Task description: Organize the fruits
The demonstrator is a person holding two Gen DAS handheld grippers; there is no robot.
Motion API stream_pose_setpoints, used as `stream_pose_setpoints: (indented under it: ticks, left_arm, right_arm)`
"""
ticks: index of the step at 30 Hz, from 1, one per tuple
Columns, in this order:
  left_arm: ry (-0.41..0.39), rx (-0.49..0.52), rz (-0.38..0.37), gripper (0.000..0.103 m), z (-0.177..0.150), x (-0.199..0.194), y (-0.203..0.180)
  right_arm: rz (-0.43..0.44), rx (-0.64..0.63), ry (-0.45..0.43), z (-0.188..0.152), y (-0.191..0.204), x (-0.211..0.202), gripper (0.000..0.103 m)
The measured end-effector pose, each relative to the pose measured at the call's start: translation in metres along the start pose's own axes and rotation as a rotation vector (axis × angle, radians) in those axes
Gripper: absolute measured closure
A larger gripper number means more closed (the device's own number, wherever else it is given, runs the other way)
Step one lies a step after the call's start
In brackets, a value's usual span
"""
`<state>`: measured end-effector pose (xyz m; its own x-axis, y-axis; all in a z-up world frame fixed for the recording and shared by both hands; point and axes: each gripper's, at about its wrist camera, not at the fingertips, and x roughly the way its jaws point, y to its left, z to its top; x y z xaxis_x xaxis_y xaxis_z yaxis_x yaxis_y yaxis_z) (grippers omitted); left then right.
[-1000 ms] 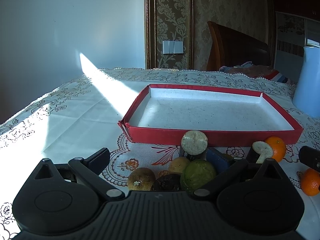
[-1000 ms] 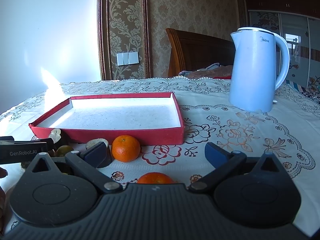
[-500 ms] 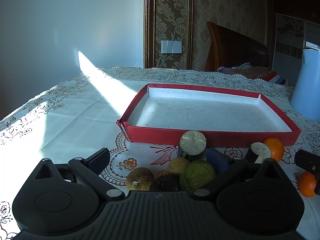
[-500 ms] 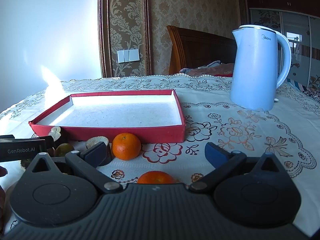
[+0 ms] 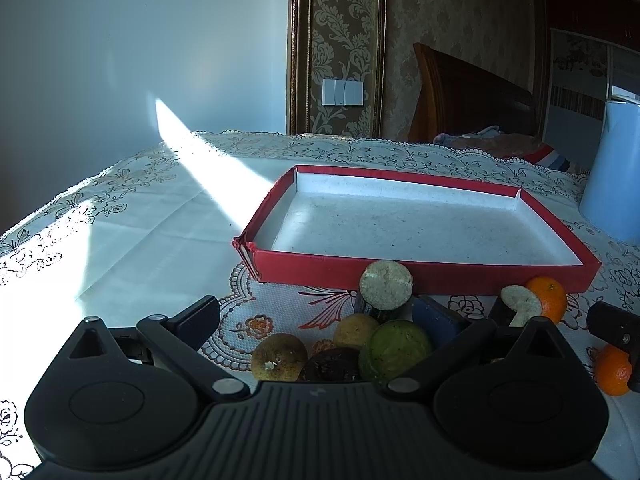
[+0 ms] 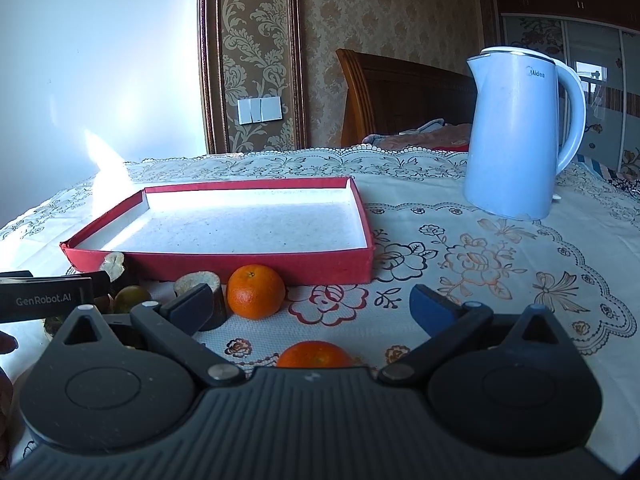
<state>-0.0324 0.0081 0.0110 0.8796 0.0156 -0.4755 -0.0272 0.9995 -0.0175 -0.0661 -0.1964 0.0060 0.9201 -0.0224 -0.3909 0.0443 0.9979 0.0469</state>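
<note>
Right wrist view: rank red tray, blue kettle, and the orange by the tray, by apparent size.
1. Shallow red cardboard tray, widest in frame.
2. Pale blue electric kettle, taller than the tray but covering less area; it stands farther back, so true size is unsure.
3. Round orange, clearly smallest.

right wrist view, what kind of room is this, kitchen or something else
Probably a home bedroom or living area, not a kitchen: a carved wooden headboard with bedding stands behind the table, damask wallpaper covers the wall, and a lace tablecloth carries an electric kettle and a red tray.
</note>
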Motion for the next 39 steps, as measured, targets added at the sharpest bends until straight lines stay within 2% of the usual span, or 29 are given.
stream_pose_setpoints:
  ticks: [26, 39]
  left_arm:
    - [0.021, -0.009, -0.013, 0.0, 0.0, 0.003, 0.002]
    - [0.044, -0.046, -0.056, 0.0, 0.0, 0.006, 0.01]
  right_arm:
    - [0.035, 0.035, 0.022, 0.0, -0.005, 0.001, 0.0]
    - [0.107, 0.035, 0.053, 0.001, -0.004, 0.004, 0.0]
